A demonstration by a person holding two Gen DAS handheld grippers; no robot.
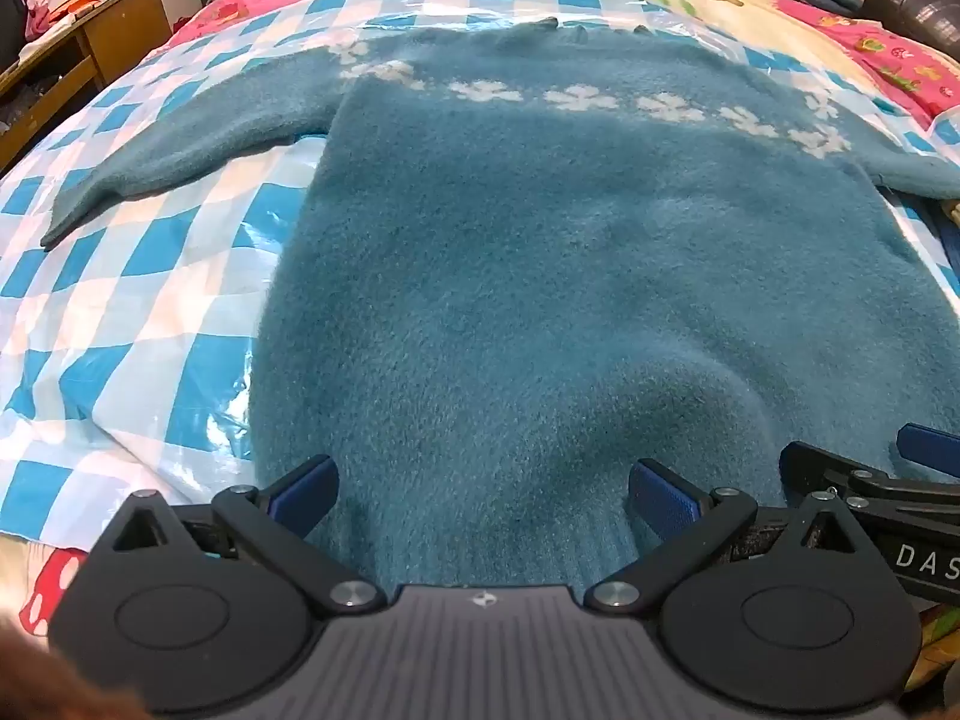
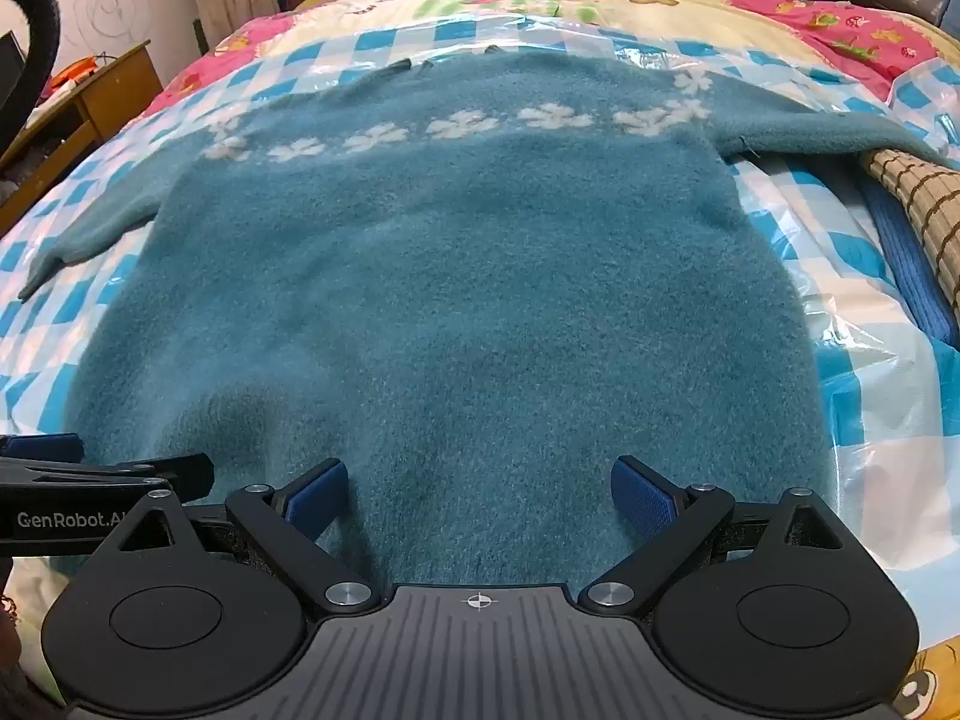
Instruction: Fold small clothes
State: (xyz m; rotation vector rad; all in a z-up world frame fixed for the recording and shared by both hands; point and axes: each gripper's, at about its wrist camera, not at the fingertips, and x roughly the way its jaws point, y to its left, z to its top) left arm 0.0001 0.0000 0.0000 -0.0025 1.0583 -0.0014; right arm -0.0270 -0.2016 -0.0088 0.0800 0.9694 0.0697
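Observation:
A fuzzy teal sweater (image 1: pixel 540 252) (image 2: pixel 456 276) with a band of white flowers lies flat on a blue-and-white checked plastic sheet (image 1: pixel 138 276) (image 2: pixel 870 396), both sleeves spread outward. My left gripper (image 1: pixel 483 495) hovers over the hem at its left half, jaws wide open, blue pads (image 1: pixel 663 501) apart with only the knit below them. My right gripper (image 2: pixel 480 495) hangs over the hem's right half, also open, nothing pinched. Each gripper shows at the edge of the other's view: the right one (image 1: pixel 870 480), the left one (image 2: pixel 90 474).
The sheet covers a bed with a pink and cream cartoon quilt (image 1: pixel 888 54). A wooden desk (image 1: pixel 90 54) stands at the left. A woven mat (image 2: pixel 918 210) and a blue strap (image 2: pixel 912 276) lie by the right sleeve.

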